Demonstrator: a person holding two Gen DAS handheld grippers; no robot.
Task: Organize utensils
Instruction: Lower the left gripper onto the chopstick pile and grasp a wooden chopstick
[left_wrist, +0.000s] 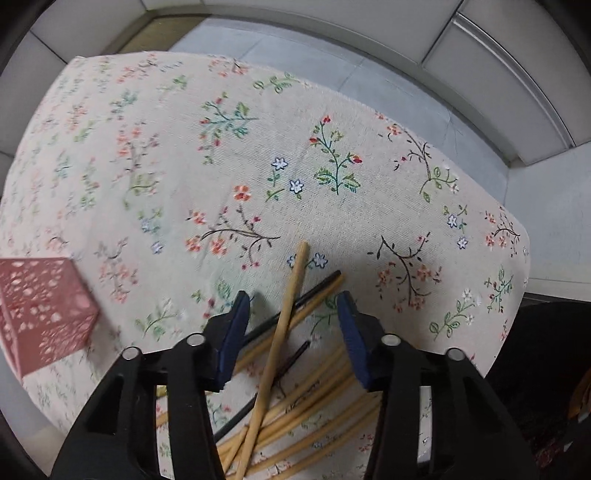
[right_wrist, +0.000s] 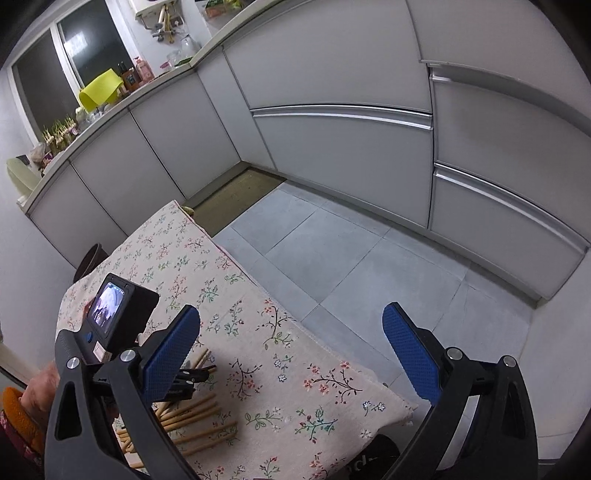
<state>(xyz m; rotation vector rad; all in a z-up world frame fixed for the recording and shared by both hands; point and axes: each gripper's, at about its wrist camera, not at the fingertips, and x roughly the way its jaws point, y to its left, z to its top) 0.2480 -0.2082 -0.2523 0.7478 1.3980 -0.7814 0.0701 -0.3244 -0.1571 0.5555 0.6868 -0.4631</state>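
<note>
The left gripper (left_wrist: 293, 332) is pointing down over the chopstick pile (left_wrist: 295, 387), jaws half apart around one bamboo chopstick (left_wrist: 284, 325), pads not touching. Probably the pick step; next, closing squarely. The pink holder (left_wrist: 40, 314) is sitting at nine o'clock. The right gripper (right_wrist: 291, 354) is hanging wide, empty.

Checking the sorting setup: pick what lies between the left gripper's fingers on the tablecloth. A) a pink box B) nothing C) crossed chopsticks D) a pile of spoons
C: in the left wrist view, light wooden and dark chopsticks lie crossed between the left gripper's blue pads, whose jaws stand apart; the pink box sits off to the side.
</note>
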